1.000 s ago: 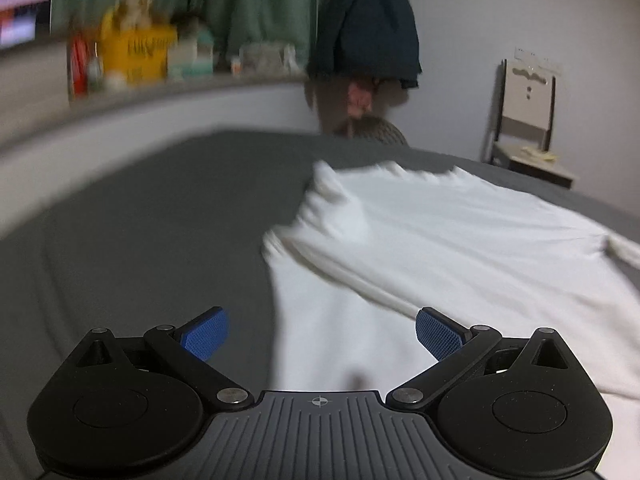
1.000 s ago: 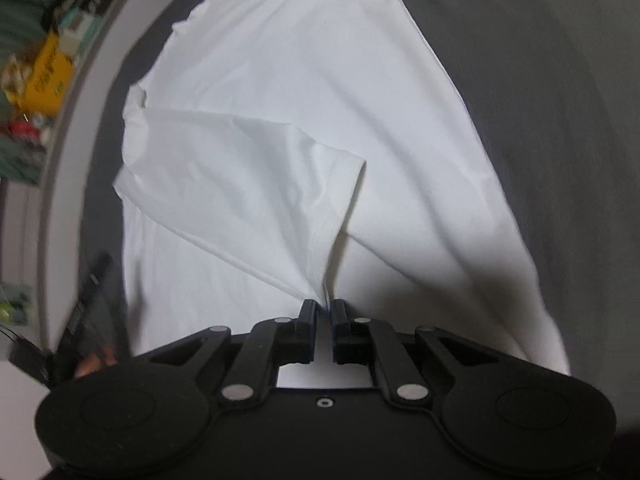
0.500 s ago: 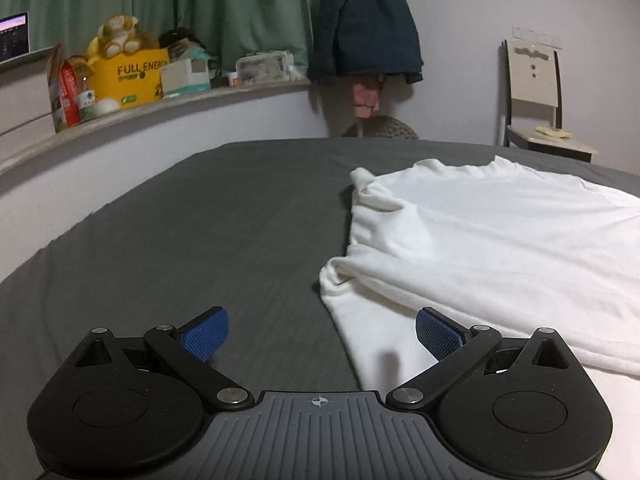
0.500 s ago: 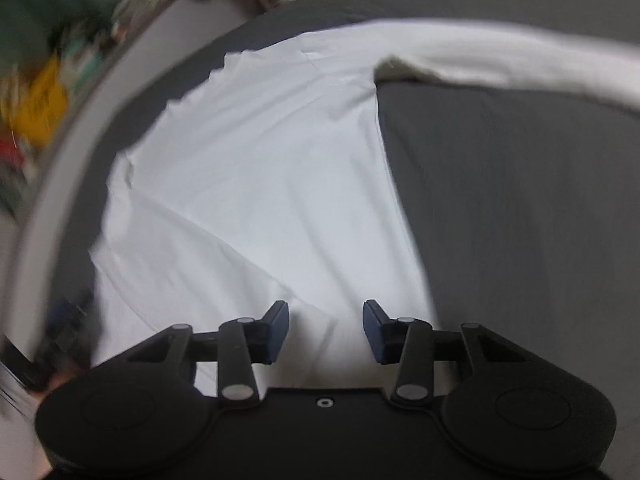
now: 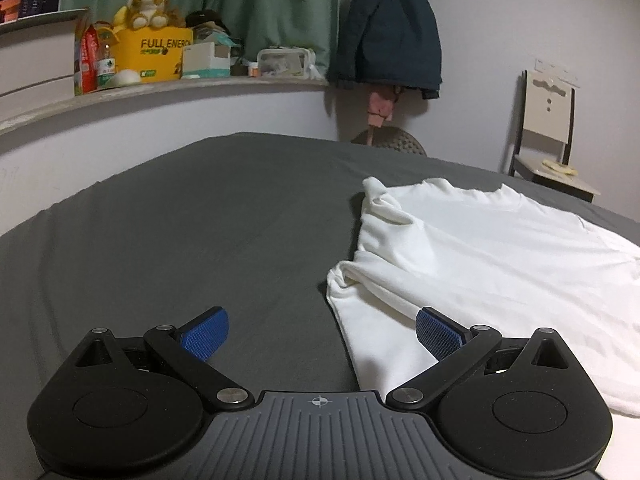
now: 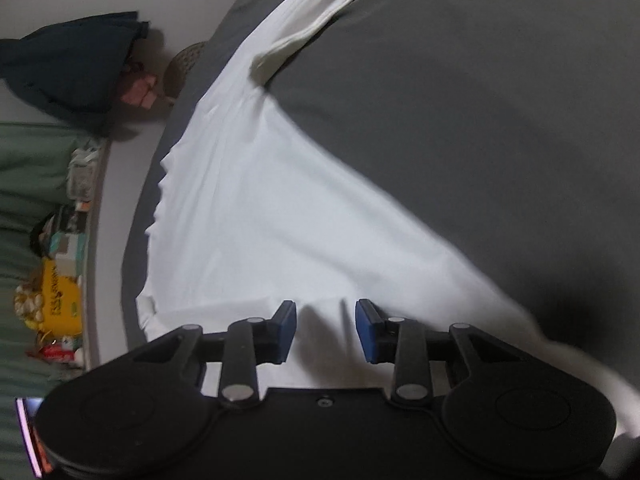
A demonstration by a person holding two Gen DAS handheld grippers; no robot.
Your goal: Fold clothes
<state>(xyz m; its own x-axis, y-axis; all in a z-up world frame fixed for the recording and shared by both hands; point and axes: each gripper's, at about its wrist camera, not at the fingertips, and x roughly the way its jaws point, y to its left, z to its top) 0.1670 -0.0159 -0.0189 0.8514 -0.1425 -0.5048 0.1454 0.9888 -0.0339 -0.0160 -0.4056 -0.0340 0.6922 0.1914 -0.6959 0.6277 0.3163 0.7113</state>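
A white T-shirt (image 5: 480, 256) lies spread on the dark grey bed sheet (image 5: 180, 232), one sleeve folded in over its body. It also shows in the right wrist view (image 6: 260, 216), with the other sleeve (image 6: 320, 12) stretched out at the top. My left gripper (image 5: 320, 330) is wide open and empty, low over the sheet at the shirt's left edge. My right gripper (image 6: 326, 330) is open and empty, just above the shirt's white cloth.
A curved ledge (image 5: 160, 88) behind the bed holds a yellow box (image 5: 156, 56), a plush toy and packets. A dark jacket (image 5: 388, 28) hangs on the wall. A chair (image 5: 548, 140) stands at the back right. Green curtains hang behind.
My right gripper was shut on the folded sleeve a second ago; it has let go, opened, and swung to a new angle. My left gripper drew back to the shirt's left edge.
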